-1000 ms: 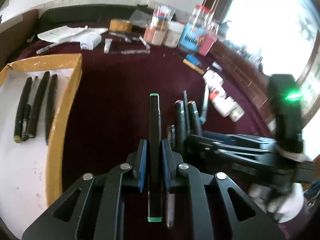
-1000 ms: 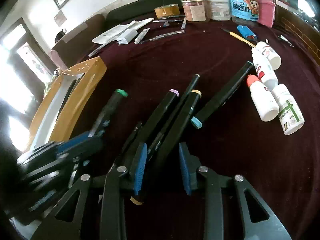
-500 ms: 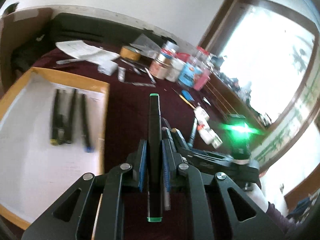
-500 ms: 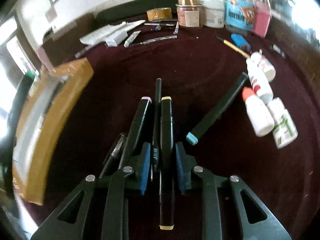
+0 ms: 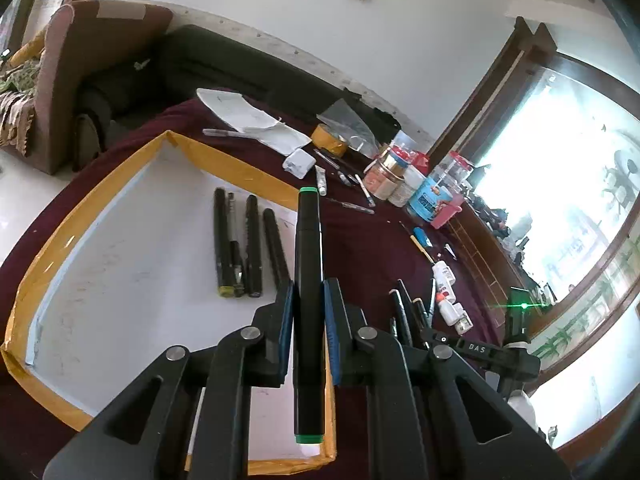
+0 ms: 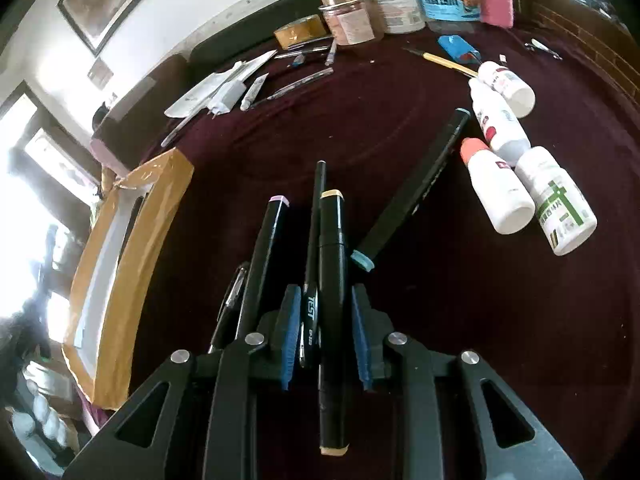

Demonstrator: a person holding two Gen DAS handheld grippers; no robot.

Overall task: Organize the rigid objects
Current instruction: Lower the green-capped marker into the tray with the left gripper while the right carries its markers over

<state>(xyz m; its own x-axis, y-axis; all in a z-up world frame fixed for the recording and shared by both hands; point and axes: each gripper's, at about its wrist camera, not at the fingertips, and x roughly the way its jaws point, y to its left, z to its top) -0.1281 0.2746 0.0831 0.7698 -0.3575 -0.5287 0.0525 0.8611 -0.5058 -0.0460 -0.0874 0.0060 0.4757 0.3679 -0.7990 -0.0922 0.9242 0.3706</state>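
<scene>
My left gripper (image 5: 308,292) is shut on a black marker with green ends (image 5: 308,240), held in the air over the right edge of a white tray with a yellow taped rim (image 5: 40,264). Several black markers (image 5: 252,248) lie side by side in that tray. My right gripper (image 6: 325,300) is low over the maroon cloth, shut on a tan-capped black marker (image 6: 332,272) and a thin black pen (image 6: 318,200) pressed together between its pads. A purple-capped marker (image 6: 266,252) and another pen (image 6: 232,296) lie just to its left, a blue-capped marker (image 6: 416,184) to its right.
Three white bottles (image 6: 504,192) lie right of the blue-capped marker. Jars and tubs (image 6: 360,12), a tape roll (image 6: 300,32), papers (image 6: 220,88) and small pens crowd the table's far side. The tray's wall (image 6: 140,232) stands left of the right gripper. A dark sofa (image 5: 120,72) lies beyond the table.
The left gripper has carried the green marker leftward from over the maroon cloth to above the tray, rolling as it went. The right jaws have narrowed onto the tan-capped marker and pen.
</scene>
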